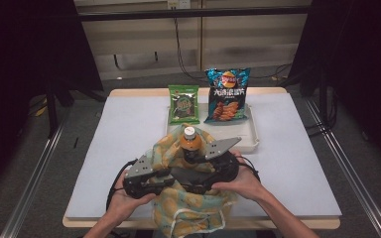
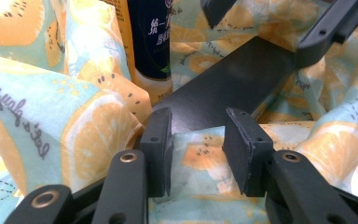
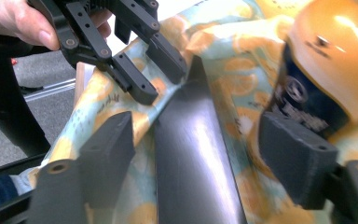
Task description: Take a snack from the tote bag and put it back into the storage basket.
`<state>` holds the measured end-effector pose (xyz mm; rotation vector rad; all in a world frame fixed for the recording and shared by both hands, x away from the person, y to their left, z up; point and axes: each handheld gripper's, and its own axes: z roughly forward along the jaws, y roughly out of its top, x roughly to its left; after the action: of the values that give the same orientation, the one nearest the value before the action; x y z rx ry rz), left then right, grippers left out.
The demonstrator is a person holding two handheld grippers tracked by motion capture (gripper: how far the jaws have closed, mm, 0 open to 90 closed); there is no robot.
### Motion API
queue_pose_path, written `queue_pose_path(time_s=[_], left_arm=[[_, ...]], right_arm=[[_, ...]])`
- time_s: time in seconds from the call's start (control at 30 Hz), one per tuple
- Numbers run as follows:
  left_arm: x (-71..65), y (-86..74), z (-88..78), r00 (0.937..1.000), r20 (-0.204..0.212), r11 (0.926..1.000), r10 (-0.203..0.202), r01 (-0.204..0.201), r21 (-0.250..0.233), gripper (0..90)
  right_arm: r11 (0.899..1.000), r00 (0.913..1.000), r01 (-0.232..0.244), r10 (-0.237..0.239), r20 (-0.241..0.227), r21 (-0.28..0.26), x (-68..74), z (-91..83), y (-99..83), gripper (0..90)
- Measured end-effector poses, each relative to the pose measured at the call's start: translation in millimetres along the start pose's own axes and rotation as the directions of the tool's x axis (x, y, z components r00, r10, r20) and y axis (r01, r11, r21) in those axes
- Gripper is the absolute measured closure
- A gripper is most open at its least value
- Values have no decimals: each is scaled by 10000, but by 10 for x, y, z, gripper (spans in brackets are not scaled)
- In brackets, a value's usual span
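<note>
The bag [image 2: 74, 135] is soft printed cloth, matt and wrinkled. The bottle [image 3: 340, 60] in it looks like smooth glossy plastic. A flat black board [image 3: 191, 158] has a smooth, slightly shiny surface. The gripper pads [image 2: 244, 149] are matt black plastic, a little rough. Both snack packets [image 1: 226, 96] are shiny foil.

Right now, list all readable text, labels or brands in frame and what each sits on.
"let's play with": fruit-print cloth bag, cursive.
Blue chip bag: round red and yellow logo and large Chinese characters, too small to read.
Green snack bag: print unreadable.
Orange bottle: dark label with Chinese characters, cut off and blurred.
</note>
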<state>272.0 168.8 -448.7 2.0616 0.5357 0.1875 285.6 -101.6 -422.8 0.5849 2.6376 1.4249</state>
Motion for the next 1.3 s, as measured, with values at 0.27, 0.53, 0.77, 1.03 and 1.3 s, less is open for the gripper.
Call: queue_pose_path(time_s=[0.27,0.53,0.77,1.03,1.3], left_arm=[[6,-2,-17,9999,30,9999,-125,125,14,632],[90,-43,-131,9989,-272,9992,-391,392,25,617],[93,-36,-145,9988,-216,9990,-439,439,-19,569],[194,-97,-311,9942,-654,9961,-852,833,-303,543],[254,-132,-449,9933,-379,9928,-1096,1075,-521,719]], right_arm=[[9948,9999,125,-124,-11,1007,14,259,-158,313],[9912,9982,446,-492,342,1247,21,321,-174,348],[9865,9970,622,-685,366,1513,-1,393,-186,418],[9881,9971,665,-711,280,1386,9,288,-202,433],[9924,9970,663,-701,332,1040,47,118,-215,434]])
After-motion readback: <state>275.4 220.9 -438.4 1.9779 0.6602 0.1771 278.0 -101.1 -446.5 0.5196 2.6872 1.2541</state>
